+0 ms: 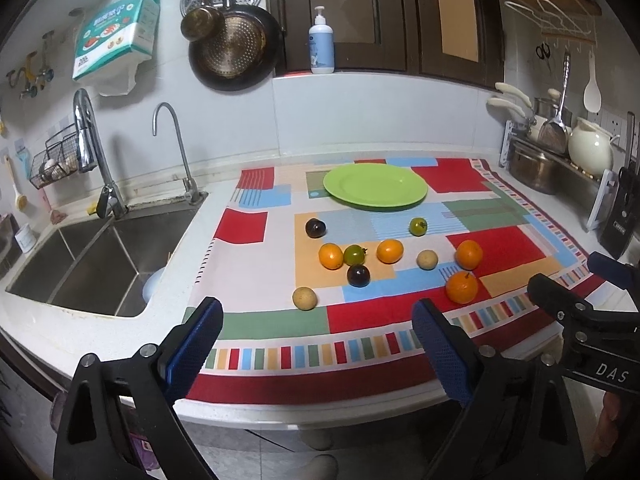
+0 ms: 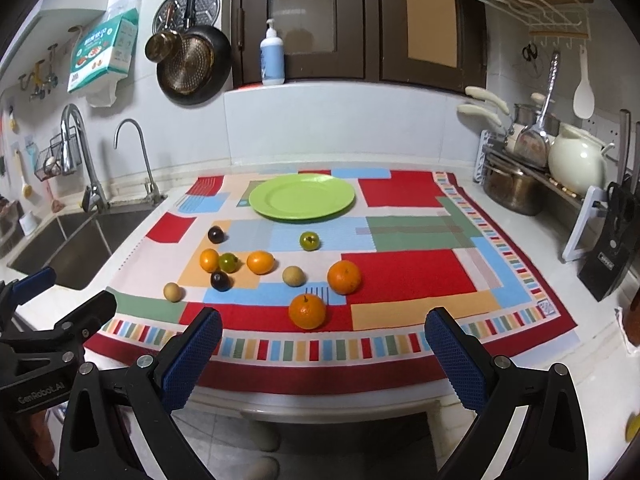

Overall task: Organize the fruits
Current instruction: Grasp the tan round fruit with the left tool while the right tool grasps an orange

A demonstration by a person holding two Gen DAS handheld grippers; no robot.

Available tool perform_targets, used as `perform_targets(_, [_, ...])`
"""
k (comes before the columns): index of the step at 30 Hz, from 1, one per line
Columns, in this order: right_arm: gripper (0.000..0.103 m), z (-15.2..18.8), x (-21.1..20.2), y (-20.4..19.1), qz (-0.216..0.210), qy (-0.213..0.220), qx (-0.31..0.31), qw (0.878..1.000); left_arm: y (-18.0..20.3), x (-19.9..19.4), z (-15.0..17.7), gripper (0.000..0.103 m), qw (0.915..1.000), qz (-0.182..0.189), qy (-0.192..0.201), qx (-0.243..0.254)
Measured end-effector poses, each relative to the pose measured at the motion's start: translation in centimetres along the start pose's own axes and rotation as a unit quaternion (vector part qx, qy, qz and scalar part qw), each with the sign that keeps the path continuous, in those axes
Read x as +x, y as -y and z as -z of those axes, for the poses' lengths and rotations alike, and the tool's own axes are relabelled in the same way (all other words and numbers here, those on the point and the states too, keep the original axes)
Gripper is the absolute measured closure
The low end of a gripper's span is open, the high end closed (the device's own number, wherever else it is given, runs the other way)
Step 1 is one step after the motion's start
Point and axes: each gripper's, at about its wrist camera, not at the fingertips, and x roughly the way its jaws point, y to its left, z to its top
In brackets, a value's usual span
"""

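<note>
A white stone bench carries a patchwork cloth of red, blue, green and cream blocks, with a steel double sink set into the bench just left of the cloth. At the far middle of the cloth lies a round lime-green plate, bare. Nearer, the fruits lie scattered on the cloth, all apart from the plate: two round oranges near the front edge, two smaller orange citrus, two green tomatoes, two dark purple fruits and two tan round fruits. The left claw hovers over the bench's front edge, its blue-padded fingers spread wide with nothing between them. The right claw hovers beside it, likewise spread and holding nothing.
</note>
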Motion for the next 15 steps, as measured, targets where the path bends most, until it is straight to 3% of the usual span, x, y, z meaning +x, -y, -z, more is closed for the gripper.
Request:
perform_targets(5, [0.002,0.1,2.5,-0.7,-0.002,-0.022,-0.006,1.0,-0.4,2.6,0.1,0.018,0.9999,-0.001,-0.015,0.005])
perform_targets(15, [0.019,0.6,8.5,-2.0,-0.007,-0.086,0.005,0.996,-1.5,9.0,0.3,0.037,0.9969,0.018,-0.076,0.013])
